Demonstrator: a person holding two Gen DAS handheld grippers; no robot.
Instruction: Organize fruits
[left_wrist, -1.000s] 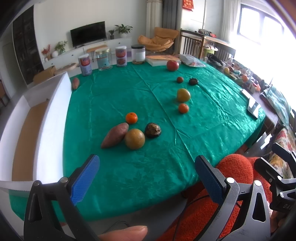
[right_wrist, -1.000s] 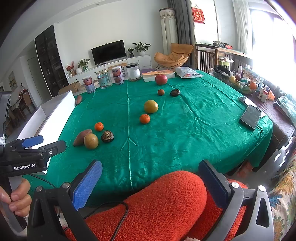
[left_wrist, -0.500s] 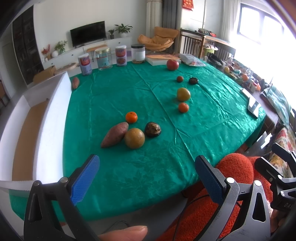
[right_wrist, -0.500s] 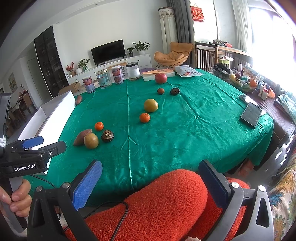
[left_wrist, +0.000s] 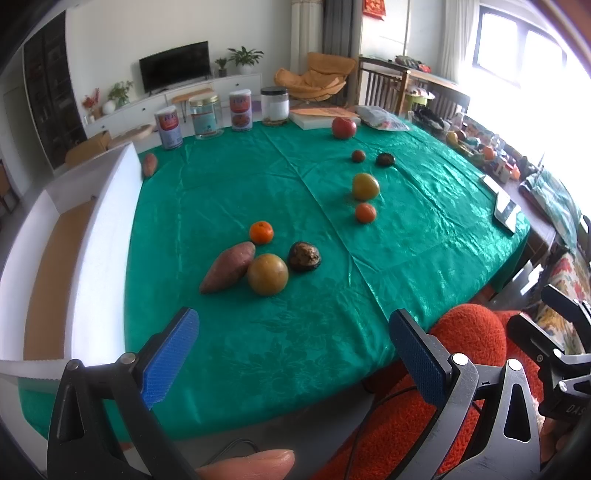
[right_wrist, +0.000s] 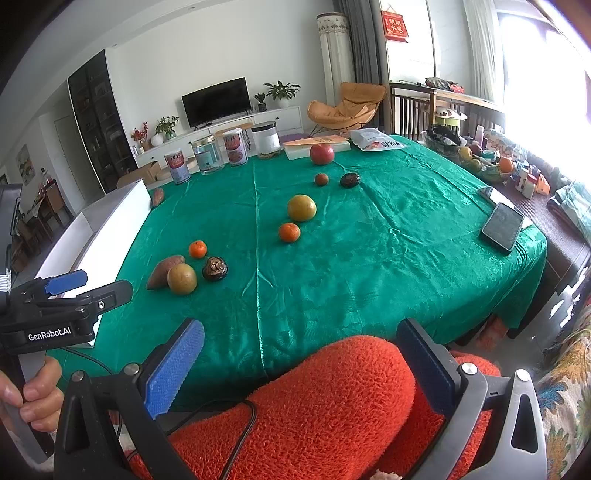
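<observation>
Fruit lies scattered on the green tablecloth (left_wrist: 221, 192). Near the front left are a sweet potato (left_wrist: 229, 266), a yellow-brown round fruit (left_wrist: 267, 274), a small orange (left_wrist: 261, 232) and a dark wrinkled fruit (left_wrist: 303, 256). Further back are a second small orange (left_wrist: 365, 212), a yellow fruit (left_wrist: 365, 186), a small reddish fruit (left_wrist: 358, 156), a dark fruit (left_wrist: 385, 159) and a red apple (left_wrist: 344, 127). Another sweet potato (left_wrist: 149, 164) lies by the white box (left_wrist: 99, 236). My left gripper (left_wrist: 291, 350) is open and empty before the table's front edge. My right gripper (right_wrist: 299, 362) is open and empty over an orange fuzzy cushion (right_wrist: 317, 410).
Several jars and cans (left_wrist: 221, 114) stand along the far edge, with a book (left_wrist: 321, 117) and a snack bag (left_wrist: 384, 119). A phone (right_wrist: 503, 226) lies at the right edge. The white box with a brown floor runs along the table's left side.
</observation>
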